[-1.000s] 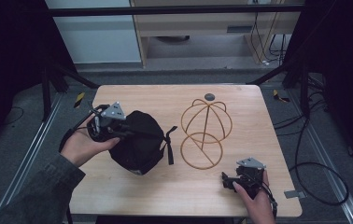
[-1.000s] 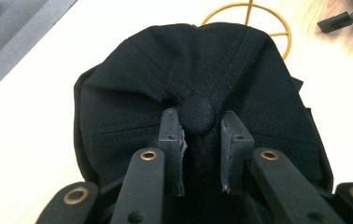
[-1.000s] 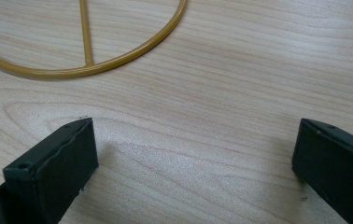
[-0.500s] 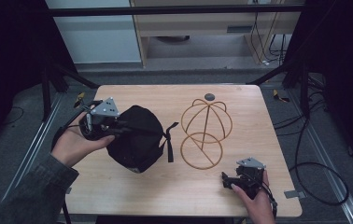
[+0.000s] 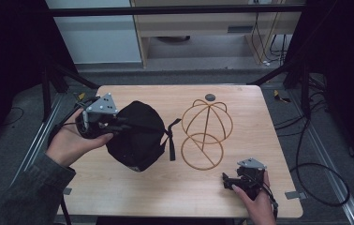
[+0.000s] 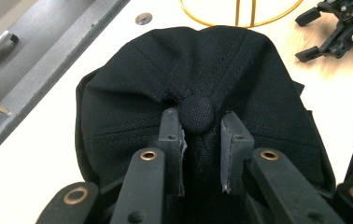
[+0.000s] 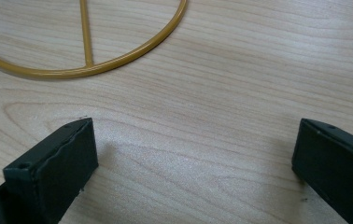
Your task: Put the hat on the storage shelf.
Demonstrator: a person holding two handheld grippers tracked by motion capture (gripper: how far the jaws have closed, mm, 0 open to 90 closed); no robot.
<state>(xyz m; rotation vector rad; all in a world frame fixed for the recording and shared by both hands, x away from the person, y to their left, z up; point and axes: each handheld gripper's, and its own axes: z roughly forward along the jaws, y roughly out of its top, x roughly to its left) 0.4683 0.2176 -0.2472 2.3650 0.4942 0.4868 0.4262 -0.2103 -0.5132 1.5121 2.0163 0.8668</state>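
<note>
While the left gripper (image 6: 201, 154) jaws pinch the black cap's (image 6: 202, 84) crown, its top button (image 6: 196, 115) sits between them.

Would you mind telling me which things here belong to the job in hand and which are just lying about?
In the job:
- black cap, pinched at its crown by the left gripper
- gold wire hat stand
- right gripper, open, near the stand

Lying about:
- dark round disc at the table's far edge
- cables on the floor

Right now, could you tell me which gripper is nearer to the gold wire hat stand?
The right. The right gripper rests on the table just beside the gold wire hat stand's base ring, jaws open. The left gripper is farther off, shut on the black cap.
</note>
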